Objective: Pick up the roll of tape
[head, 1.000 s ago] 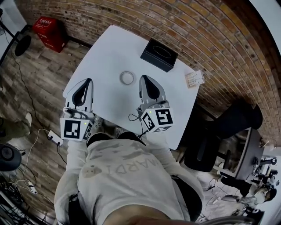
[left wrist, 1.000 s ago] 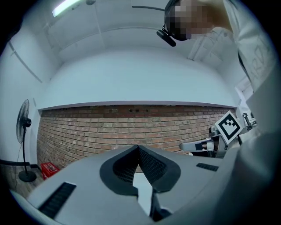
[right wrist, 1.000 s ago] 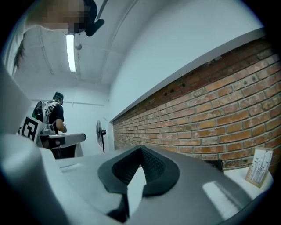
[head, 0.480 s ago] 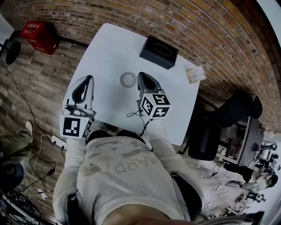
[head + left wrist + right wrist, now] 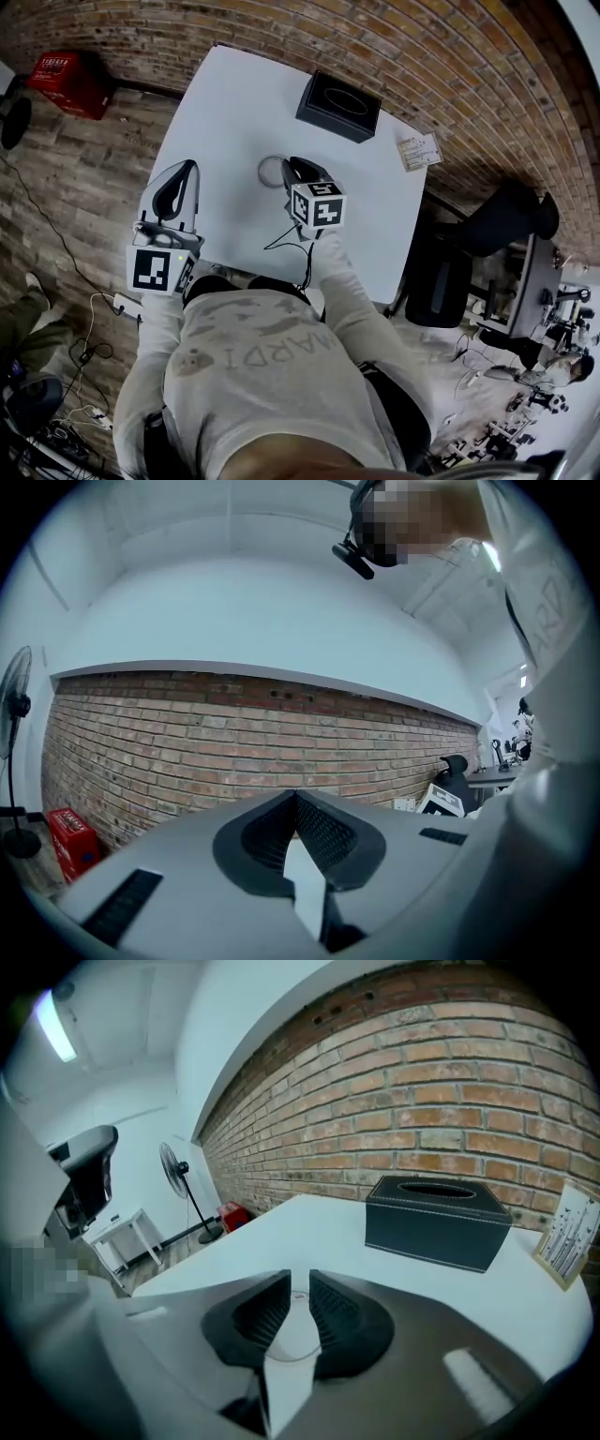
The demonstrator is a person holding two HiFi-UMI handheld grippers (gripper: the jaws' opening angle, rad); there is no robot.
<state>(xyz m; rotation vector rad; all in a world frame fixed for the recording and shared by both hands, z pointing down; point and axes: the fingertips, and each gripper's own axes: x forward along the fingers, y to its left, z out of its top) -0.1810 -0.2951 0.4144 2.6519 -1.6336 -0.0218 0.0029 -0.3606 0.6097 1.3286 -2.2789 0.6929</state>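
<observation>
A white table (image 5: 225,103) stands against a brick wall on a wood floor. 1 black tissue box (image 5: 338,106) sits at its far side; what is inside its slot cannot be seen. The roll of tape (image 5: 270,172) lies flat mid-table. The right gripper (image 5: 290,165) tilts down over it. Its 2 jaws have just been opening and stand slightly apart, with the ring in the gap, unpinched. The left gripper (image 5: 191,168) hovers level over the table's left edge, jaws pressed together. Open tabletop lies left of the tape.
</observation>
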